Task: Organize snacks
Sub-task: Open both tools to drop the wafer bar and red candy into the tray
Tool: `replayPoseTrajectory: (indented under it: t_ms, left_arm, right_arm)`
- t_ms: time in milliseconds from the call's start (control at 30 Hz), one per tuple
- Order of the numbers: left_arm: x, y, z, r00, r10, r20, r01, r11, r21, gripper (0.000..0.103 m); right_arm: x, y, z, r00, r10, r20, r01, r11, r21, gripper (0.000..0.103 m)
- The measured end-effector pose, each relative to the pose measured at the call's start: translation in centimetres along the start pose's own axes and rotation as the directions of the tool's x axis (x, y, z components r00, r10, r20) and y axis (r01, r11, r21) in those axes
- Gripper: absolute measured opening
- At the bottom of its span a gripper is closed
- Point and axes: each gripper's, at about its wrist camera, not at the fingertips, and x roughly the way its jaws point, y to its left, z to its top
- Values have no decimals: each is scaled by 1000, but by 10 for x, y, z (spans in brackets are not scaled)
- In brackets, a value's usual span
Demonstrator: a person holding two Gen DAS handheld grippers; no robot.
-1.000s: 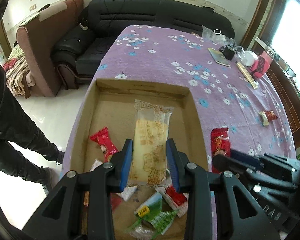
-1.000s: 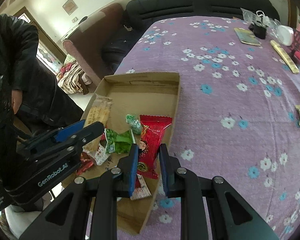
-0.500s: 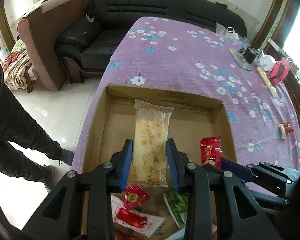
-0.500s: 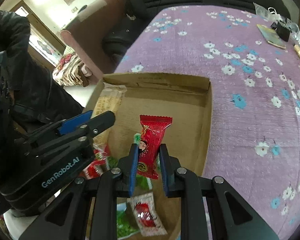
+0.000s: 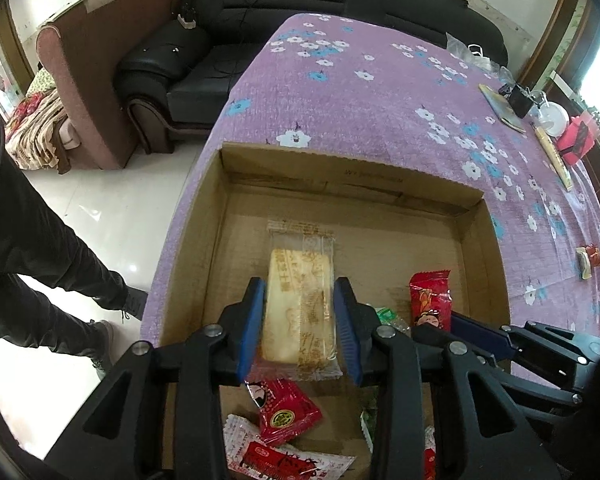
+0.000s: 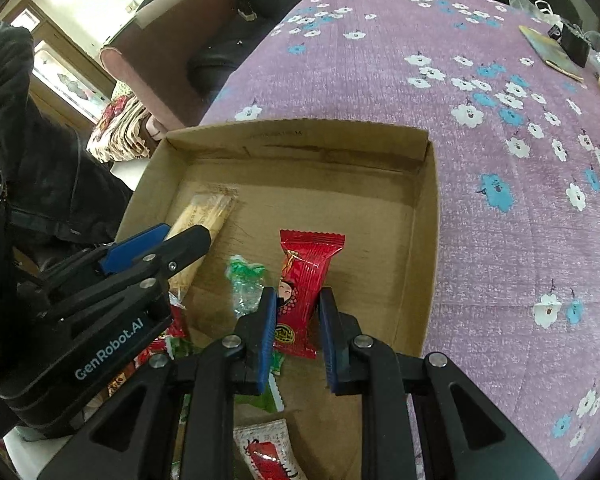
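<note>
Both claws over the cardboard box

On the purple flowered surface (image 5: 380, 92) sits the cardboard box (image 5: 352, 172). Over its near half, the left claw (image 5: 298, 330), its jaws just opening, brackets the pale wafer pack (image 5: 300, 300), pads barely off it. The right claw (image 6: 298, 332), further right, stays clenched on the red candy packet (image 6: 304, 280).
</note>
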Motion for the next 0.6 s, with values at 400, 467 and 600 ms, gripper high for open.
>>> replayPoseTrajectory:
  t_ms: [400,467,600]
  left_arm:
    - [-23,-6,2,999,8,40,-8,1000,3,58]
    - [-33,-10,1,998,10,56,-10,1000,8,59]
    - [-55,-18,-2,996,24,89,-26,1000,16,65]
  right_arm:
    - [-13,7,1,999,11,36,-10,999,-40,21]
    - [-18,6,2,999,15,45,-14,999,-39,21]
    - [-32,6,-5,997,23,67,-20,999,-47,21]
